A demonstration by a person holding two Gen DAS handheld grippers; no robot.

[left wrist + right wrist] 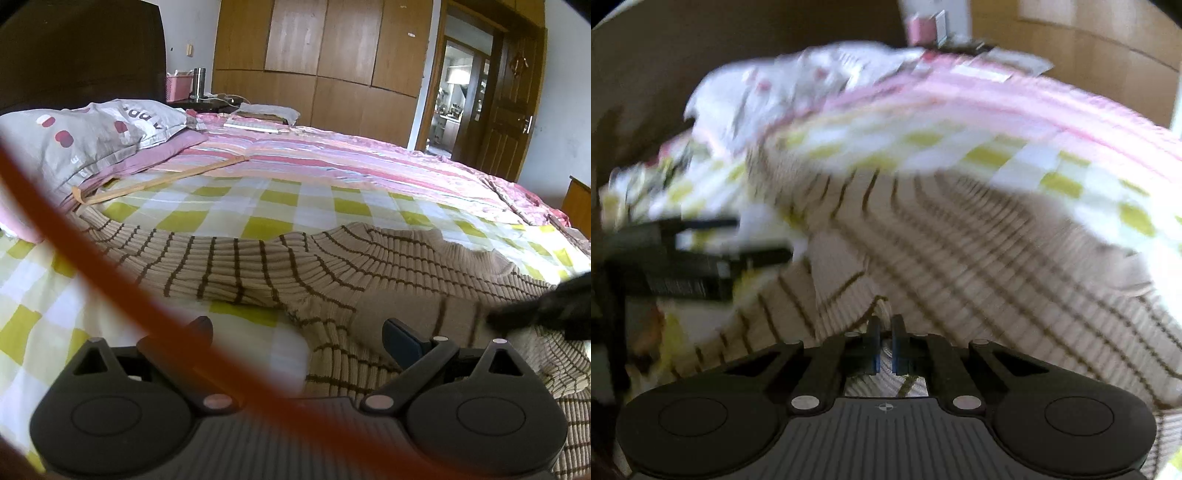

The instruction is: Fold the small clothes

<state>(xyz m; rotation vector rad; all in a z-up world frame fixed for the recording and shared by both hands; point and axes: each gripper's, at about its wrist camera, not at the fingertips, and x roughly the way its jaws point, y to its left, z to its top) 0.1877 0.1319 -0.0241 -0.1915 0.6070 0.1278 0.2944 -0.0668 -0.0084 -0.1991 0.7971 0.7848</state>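
Sweater (369,266) spread flat on bed (258,199), near front edge, sleeve reaching toward pillow (85,136). Step: first fold starting. Right gripper (884,332) pinched narrow on knit fold, though view blurred, so hold looks likely rather than certain. Left gripper (295,328) wide, empty, low over sweater's edge. Next: left must clamp matching edge, then both carry it across. Pink basket (177,86) beyond bed's far corner; contents hidden.
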